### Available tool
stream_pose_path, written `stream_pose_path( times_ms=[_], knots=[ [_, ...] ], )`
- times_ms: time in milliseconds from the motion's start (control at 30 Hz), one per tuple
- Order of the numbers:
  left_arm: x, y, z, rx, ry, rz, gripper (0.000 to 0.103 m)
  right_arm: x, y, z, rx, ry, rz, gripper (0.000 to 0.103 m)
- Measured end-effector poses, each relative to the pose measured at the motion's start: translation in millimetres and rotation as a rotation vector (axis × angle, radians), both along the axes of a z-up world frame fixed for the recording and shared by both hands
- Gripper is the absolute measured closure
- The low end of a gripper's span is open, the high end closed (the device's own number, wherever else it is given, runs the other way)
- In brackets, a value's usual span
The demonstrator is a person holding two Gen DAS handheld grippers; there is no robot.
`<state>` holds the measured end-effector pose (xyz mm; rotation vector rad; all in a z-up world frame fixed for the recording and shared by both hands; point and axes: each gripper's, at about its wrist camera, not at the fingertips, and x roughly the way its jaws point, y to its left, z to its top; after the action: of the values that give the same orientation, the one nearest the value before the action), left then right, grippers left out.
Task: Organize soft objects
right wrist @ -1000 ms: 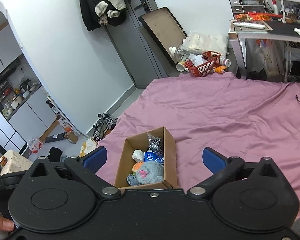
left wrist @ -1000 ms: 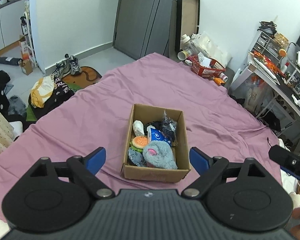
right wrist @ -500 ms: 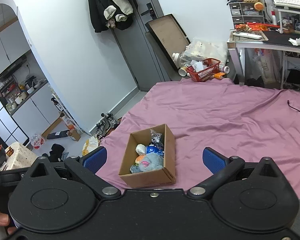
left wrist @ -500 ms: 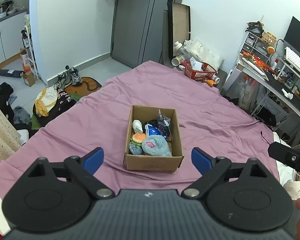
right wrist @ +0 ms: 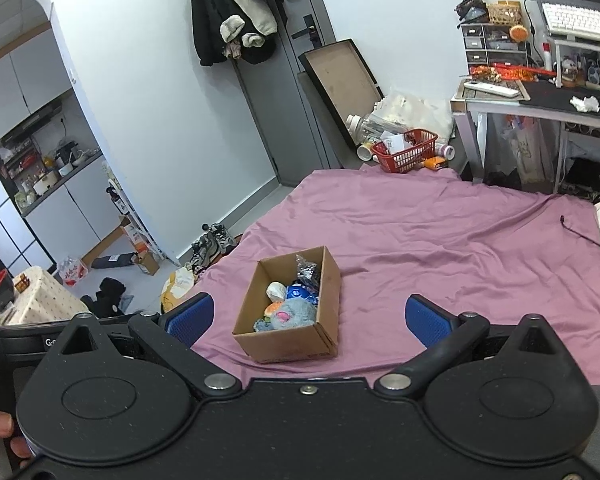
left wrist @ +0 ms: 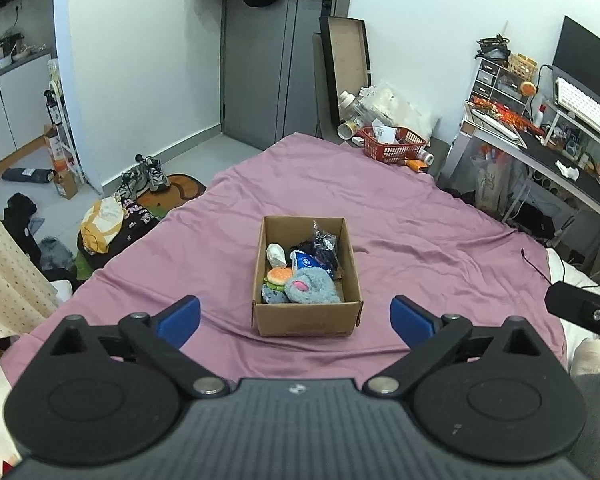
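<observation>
An open cardboard box stands on the purple bedsheet; it also shows in the right wrist view. Inside lie a grey-blue plush, a burger toy, a white soft item, a blue packet and a dark bag. My left gripper is open and empty, held back from the box's near side. My right gripper is open and empty, also back from the box, which sits between its blue fingertips.
A red basket with bottles sits at the bed's far end. A desk with a keyboard stands right. Clothes and shoes lie on the floor left. A grey door is behind.
Both grippers have pulled back and up from the box; it looks smaller and farther now. Both stay open and empty.
</observation>
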<state>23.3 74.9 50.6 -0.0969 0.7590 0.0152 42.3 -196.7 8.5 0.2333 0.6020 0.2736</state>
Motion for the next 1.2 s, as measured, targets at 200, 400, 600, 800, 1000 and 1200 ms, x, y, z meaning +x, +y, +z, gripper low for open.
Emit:
stream_pose_path(
  times_ms=[200, 400, 600, 800, 1000, 1200],
  knots=[
    [-9, -2, -2, 0.028, -0.003, 0.017, 0.002, -8, -5, 0, -0.022, -0.011, 0.001, 0.0],
    [-15, -6, -1, 0.04, -0.013, 0.019, 0.002, -11, -11, -1, -0.032, -0.013, -0.014, 0.0],
    [-17, -8, 0, 0.041, -0.019, 0.003, 0.002, -13, -10, -2, -0.056, -0.014, -0.005, 0.0],
    [-18, -9, -3, 0.038, -0.014, 0.001, 0.002, -14, -6, -1, -0.071, -0.014, 0.008, 0.0],
    [-18, -9, -3, 0.033, -0.015, 0.001, 0.002, -14, -5, -1, -0.065, -0.008, 0.005, 0.0],
    [-18, -6, -4, 0.022, -0.01, 0.001, 0.002, -15, -9, 0, -0.058, -0.008, 0.004, 0.0]
  ],
)
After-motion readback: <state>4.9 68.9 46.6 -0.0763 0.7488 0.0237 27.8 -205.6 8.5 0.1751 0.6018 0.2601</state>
